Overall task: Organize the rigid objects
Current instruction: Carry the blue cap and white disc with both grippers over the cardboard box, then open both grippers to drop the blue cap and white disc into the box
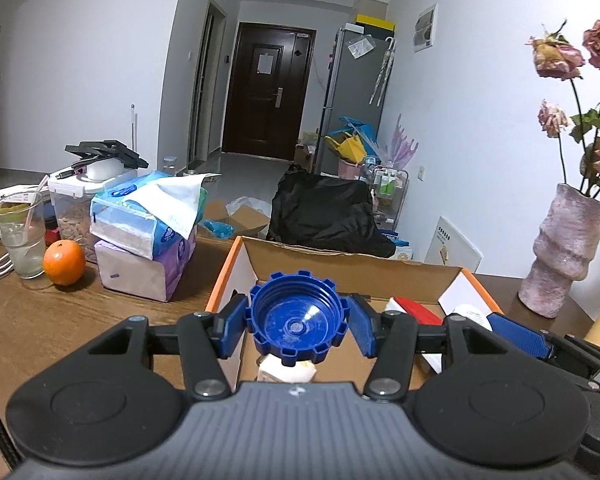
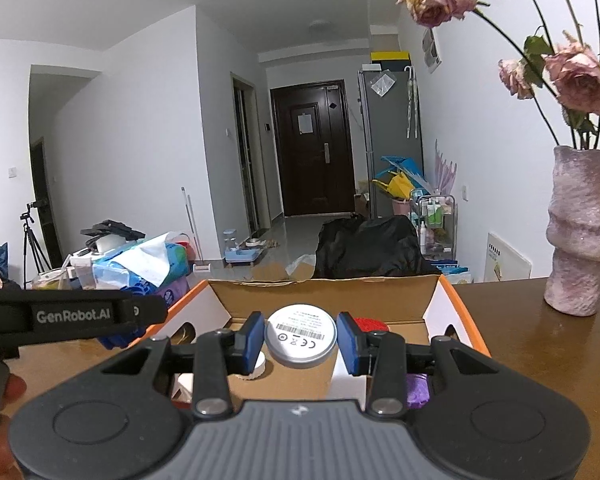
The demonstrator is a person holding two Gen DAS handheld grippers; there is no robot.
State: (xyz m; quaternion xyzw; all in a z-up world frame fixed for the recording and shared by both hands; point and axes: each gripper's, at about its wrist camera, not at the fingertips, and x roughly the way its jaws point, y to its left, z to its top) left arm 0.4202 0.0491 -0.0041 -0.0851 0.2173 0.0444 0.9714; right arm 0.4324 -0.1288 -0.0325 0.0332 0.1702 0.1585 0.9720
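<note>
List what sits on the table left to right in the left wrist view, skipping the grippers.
Glass with straw → orange → stacked tissue packs → open cardboard box → pink vase.

Your blue cap [image 1: 296,322] hides most of the cream item [image 1: 286,372] under it, can't identify. Red object [image 2: 370,325] in the box sits mostly behind your right pad. Purple thing [image 2: 416,390] is blocked by the linkage. Label print on the white disc [image 2: 300,336] is too small to read. Vase [image 2: 580,236] flowers are cut off at the top edge.
</note>
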